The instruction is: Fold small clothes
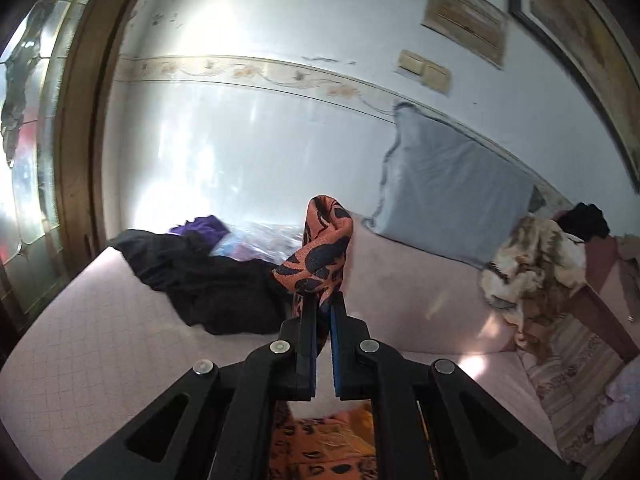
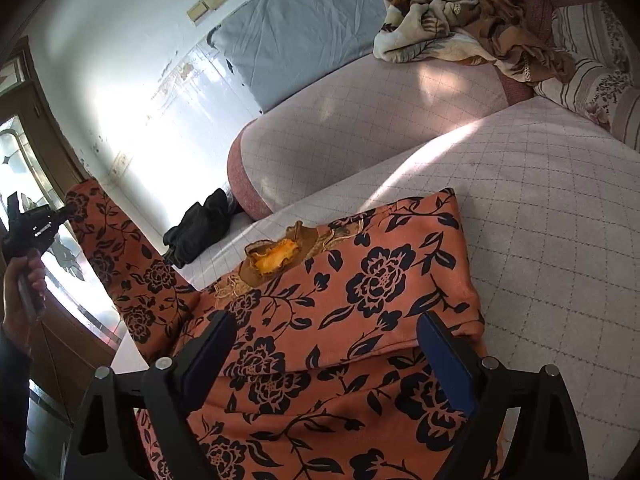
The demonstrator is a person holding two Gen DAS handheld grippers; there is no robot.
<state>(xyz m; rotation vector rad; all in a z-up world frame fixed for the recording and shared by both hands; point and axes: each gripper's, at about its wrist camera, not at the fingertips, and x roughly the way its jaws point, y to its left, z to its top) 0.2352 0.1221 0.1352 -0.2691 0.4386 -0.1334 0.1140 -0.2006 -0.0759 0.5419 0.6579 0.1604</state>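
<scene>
In the left wrist view, a pale wall with a floral border strip is seen at the far side, with a wood-framed glass door at the left. Two switches and a framed picture are fixed to the wall at the right. A bed covered in a pale checked quilt fills the near ground. A grey pillow is leaned against the wall, a black garment is heaped at the far left of the bed, and a patterned blanket is bunched at the right. The left gripper is held above the bed with its jaws closed on a fold of the orange dress, which stands up just beyond the jaw tips; more of it is seen below, between the gripper's arms.

In the right wrist view, the dress is seen spread across the near part of the bed, its neckline toward the far side. One part is drawn up to the left, where it is held by the left gripper in a hand in front of the door. The right gripper is held over the dress with its jaws wide apart, the cloth lying between and beneath them ungripped. The pillow, blanket and black garment are seen beyond.
</scene>
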